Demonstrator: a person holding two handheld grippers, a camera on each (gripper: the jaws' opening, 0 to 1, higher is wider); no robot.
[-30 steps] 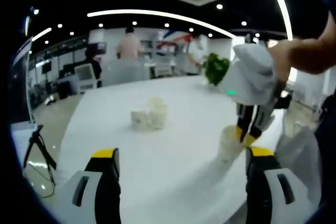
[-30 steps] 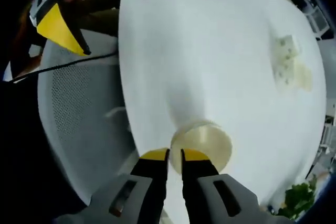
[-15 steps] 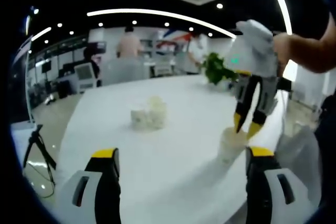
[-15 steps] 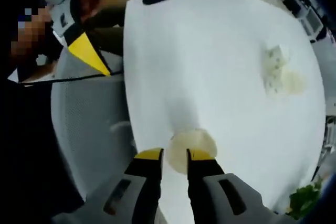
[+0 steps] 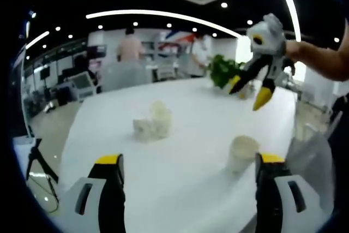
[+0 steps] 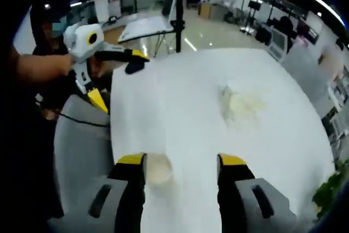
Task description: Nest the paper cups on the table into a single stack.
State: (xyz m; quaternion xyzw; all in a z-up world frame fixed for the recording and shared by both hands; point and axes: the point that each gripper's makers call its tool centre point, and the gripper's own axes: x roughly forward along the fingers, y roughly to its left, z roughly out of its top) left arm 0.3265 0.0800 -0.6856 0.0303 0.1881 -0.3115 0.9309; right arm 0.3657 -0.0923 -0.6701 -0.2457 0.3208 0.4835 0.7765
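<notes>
- The left gripper (image 5: 188, 181) is hanging low over the near edge of the white table (image 5: 180, 113), its jaws spread wide with nothing between them.
- A single paper cup (image 5: 241, 154) is standing upright near the table's right edge, just beyond the left gripper's right jaw; in the right gripper view the same cup (image 6: 158, 168) is sitting below, close inside that view's left jaw.
- The right gripper (image 5: 250, 94) is hovering above the table well beyond that cup, jaws released and gripping nothing; its own view is showing the two jaws (image 6: 182, 161) set wide apart.
- Toward the middle of the table, a loose cluster of paper cups (image 5: 152, 123) is resting together; how many there are, or which are tipped, is too blurred to tell.
- Judging from this, a cup is standing free as the stack's base and a fetch step is in hand: the next move is calling for reaching to the cluster, closing on one cup's wall and carrying it over to drop inside the lone cup.
- The tabletop is glossy white and bare elsewhere; a leafy green plant (image 5: 222, 71) is sitting at its far right end.
- Beyond, an open office is spreading out with chairs, desks, standing people and bright ceiling strips.
</notes>
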